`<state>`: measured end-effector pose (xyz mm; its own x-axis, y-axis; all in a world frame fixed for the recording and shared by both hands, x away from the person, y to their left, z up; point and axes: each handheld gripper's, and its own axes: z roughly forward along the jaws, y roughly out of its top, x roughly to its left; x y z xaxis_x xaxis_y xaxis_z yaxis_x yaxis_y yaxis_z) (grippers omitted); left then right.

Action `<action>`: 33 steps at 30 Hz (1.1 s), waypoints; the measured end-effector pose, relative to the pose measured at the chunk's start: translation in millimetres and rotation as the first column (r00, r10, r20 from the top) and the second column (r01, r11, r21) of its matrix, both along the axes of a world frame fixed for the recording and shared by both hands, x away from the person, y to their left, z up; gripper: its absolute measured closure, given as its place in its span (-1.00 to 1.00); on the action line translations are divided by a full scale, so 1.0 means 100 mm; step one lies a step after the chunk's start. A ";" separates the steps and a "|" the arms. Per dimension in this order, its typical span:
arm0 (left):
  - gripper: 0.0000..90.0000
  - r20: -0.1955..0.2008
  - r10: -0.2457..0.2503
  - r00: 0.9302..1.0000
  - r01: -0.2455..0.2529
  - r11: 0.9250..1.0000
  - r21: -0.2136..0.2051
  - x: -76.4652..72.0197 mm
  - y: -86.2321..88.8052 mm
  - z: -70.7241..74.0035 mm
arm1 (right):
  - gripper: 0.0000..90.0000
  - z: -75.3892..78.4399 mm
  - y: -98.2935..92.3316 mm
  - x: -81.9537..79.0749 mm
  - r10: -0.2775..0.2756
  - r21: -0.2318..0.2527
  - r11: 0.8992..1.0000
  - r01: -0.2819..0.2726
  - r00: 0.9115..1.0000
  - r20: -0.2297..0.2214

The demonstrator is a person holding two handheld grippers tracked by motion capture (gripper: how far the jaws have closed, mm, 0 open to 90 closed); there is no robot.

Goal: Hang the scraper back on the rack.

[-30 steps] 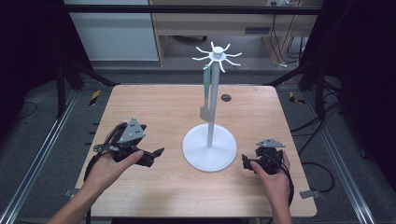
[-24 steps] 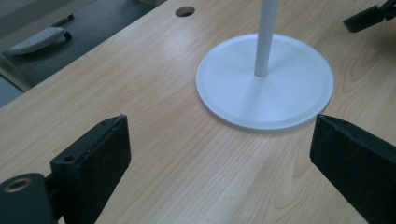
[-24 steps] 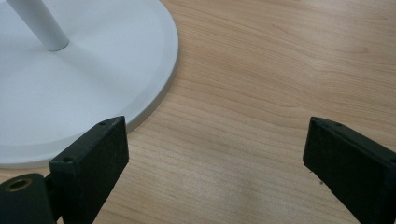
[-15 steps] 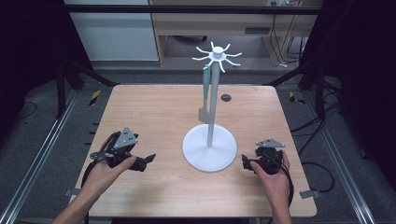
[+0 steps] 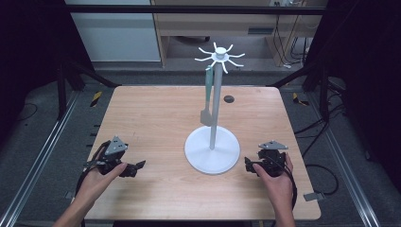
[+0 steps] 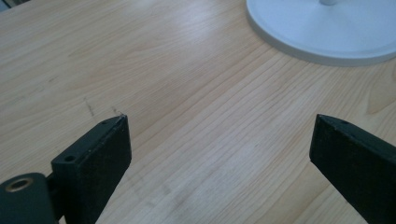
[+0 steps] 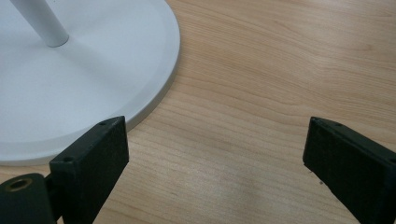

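Note:
A white stand (image 5: 213, 150) with a round base, a thin pole and several hooks at its top (image 5: 220, 56) rises from the middle of the wooden table (image 5: 156, 118). A grey-green spatula (image 5: 207, 100) hangs from one hook beside the pole. My left gripper (image 5: 137, 166) rests low on the table at the front left, open, with bare wood between its jaws (image 6: 219, 140). At the front right my right gripper (image 5: 248, 164) is open too, close to the base's rim (image 7: 159, 93). Nothing is held.
A small dark round spot (image 5: 229, 99) sits on the table behind the stand. Black frame legs and cables stand on the floor around the table. Metal rails run along both sides.
My left gripper has drawn back toward the front left edge and sunk lower to the table. The right gripper has stayed where it was.

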<state>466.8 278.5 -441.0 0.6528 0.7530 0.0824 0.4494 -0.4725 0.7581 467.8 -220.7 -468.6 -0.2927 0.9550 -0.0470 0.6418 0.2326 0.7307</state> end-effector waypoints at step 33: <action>-0.87 0.016 0.104 0.994 -0.103 0.994 -0.033 0.03 0.34 -0.39 | -0.84 -0.01 0.01 0.00 0.006 -0.005 1.000 -0.006 1.000 -0.008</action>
<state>469.8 312.9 -480.2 0.5699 0.8189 0.0683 0.4809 -0.3998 0.7803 468.0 -219.6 -469.8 -0.2992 0.9529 -0.0489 0.6463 0.2401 0.7244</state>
